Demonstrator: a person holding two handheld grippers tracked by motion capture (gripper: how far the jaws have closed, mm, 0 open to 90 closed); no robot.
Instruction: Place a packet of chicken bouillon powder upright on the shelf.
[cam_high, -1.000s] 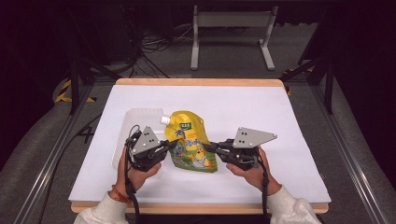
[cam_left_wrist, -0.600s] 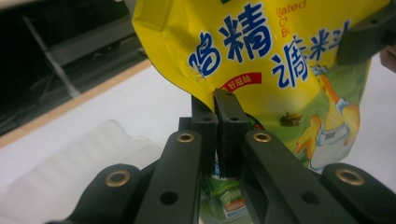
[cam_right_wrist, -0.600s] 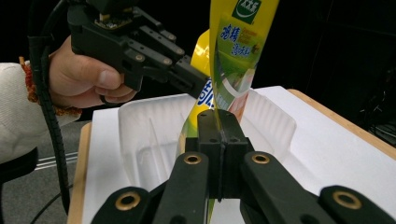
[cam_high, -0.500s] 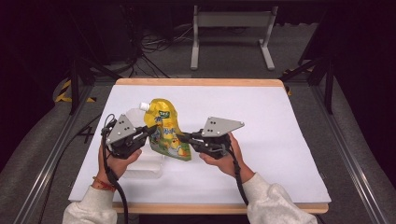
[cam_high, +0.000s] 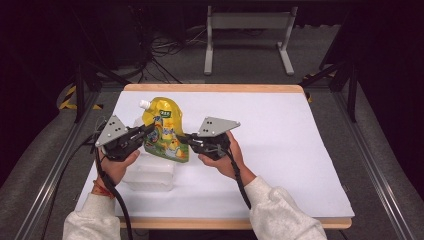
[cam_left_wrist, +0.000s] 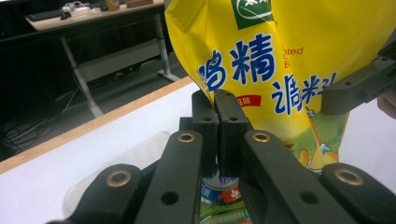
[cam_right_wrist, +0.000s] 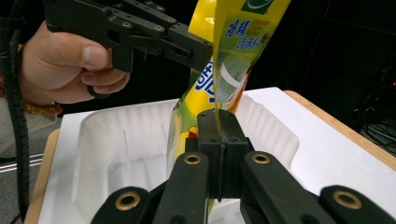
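Pouch held up between two grippers

High view: counter (cam_high: 280, 150) with a white top and a wooden edge. A yellow pouch (cam_high: 164, 130) with a white spout at its upper left is held upright above the counter's left part. The left gripper (cam_high: 141, 134) pinches the pouch's left edge; the right gripper (cam_high: 184, 140) pinches its lower right edge. Each is held in a hand, with light sleeves coming in from the bottom. A clear tray (cam_high: 150, 175) lies on the counter just below and toward the person from the pouch, partly under the left hand (cam_high: 116, 167).

Left gripper view: the left gripper (cam_left_wrist: 218, 121) has its jaws pressed together on the pouch's (cam_left_wrist: 299, 56) edge, with blue characters and a green logo printed above them. The right gripper (cam_left_wrist: 359, 86) reaches in from the right. The tray's (cam_left_wrist: 116, 168) rim shows below left.

Right gripper view: the right gripper (cam_right_wrist: 217, 130) is clamped on the pouch's (cam_right_wrist: 229, 60) thin edge. The pouch hangs over the open tray (cam_right_wrist: 116, 149). The left hand (cam_right_wrist: 60, 65) holds the left gripper (cam_right_wrist: 198, 46) against the pouch's far side.
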